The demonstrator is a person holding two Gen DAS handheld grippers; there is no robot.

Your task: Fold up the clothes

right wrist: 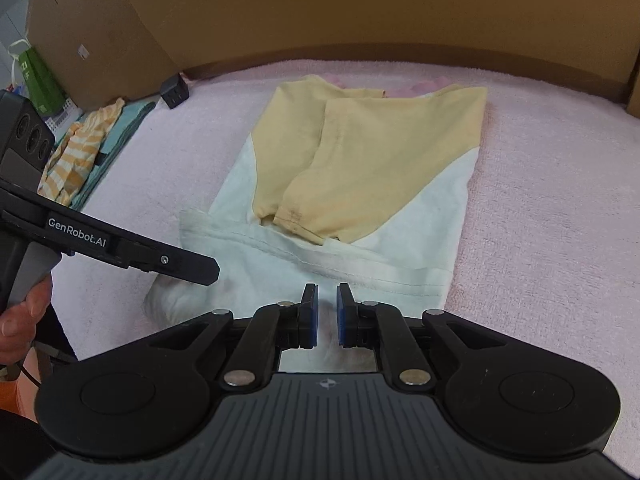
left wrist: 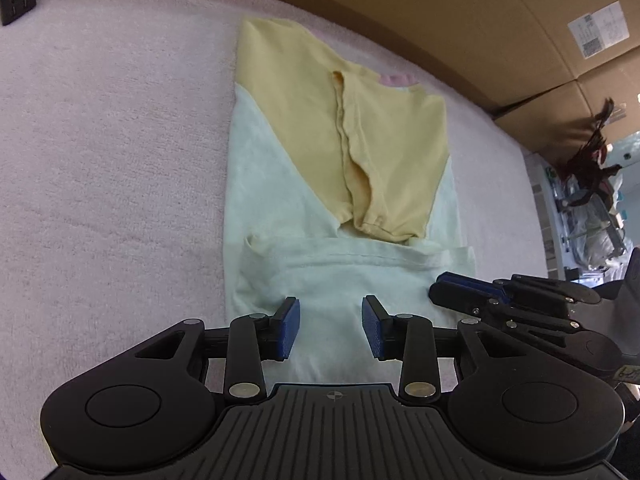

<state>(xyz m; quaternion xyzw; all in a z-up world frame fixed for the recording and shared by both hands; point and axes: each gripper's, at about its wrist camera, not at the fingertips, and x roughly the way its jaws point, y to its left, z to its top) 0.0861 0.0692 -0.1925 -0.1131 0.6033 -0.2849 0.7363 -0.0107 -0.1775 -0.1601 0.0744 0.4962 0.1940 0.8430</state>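
A white shirt with yellow sleeves (left wrist: 320,184) lies on the pink towel-covered surface (left wrist: 100,160), sleeves folded inward and the bottom hem folded up. It also shows in the right wrist view (right wrist: 360,184). My left gripper (left wrist: 331,328) is open and empty, hovering over the near white part of the shirt. My right gripper (right wrist: 327,312) has its jaws a narrow gap apart with nothing between them, just above the shirt's near edge. In the left wrist view the right gripper (left wrist: 444,286) sits at the shirt's right hem. In the right wrist view the left gripper (right wrist: 208,270) reaches in from the left.
Cardboard boxes (left wrist: 500,20) wall the far side. A black power adapter (right wrist: 175,90) sits at the far left of the towel (right wrist: 560,220). Striped yellow clothing (right wrist: 76,156) on a teal cloth lies left. A cluttered area (left wrist: 592,200) is at the right.
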